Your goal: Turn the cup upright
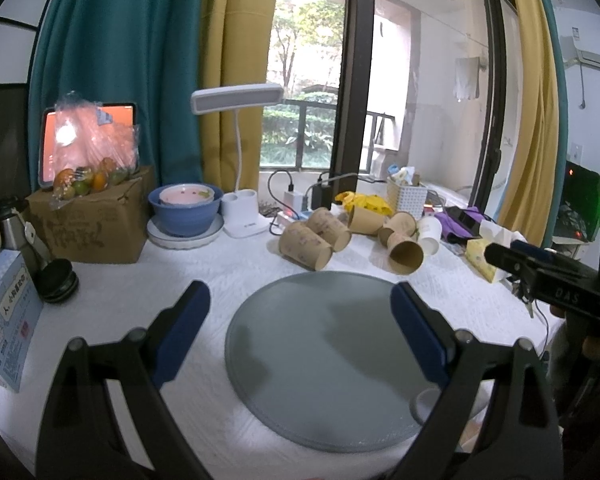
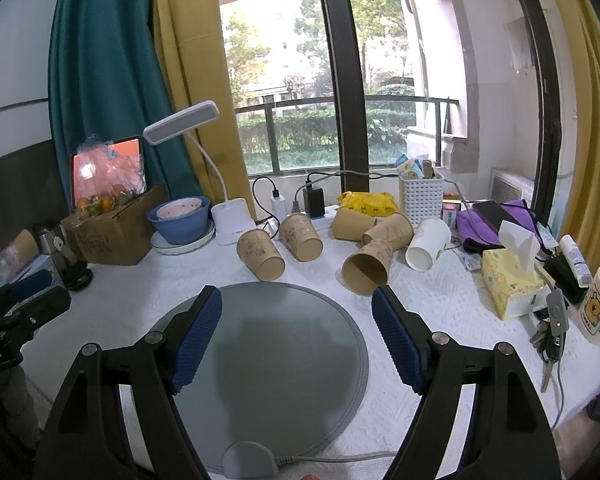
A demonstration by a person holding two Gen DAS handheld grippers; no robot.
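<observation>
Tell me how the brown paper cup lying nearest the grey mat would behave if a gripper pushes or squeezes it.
The nearest brown paper cup lies on its side, so a push would probably roll it in a curve, as it tapers. It looks like thin paper, likely light, and its wall may dent under a firm squeeze. The right gripper is open and not touching it.

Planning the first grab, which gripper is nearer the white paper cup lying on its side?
Right. The right gripper is just short and left of the white paper cup; the left gripper hovers farther left over the grey mat.
</observation>
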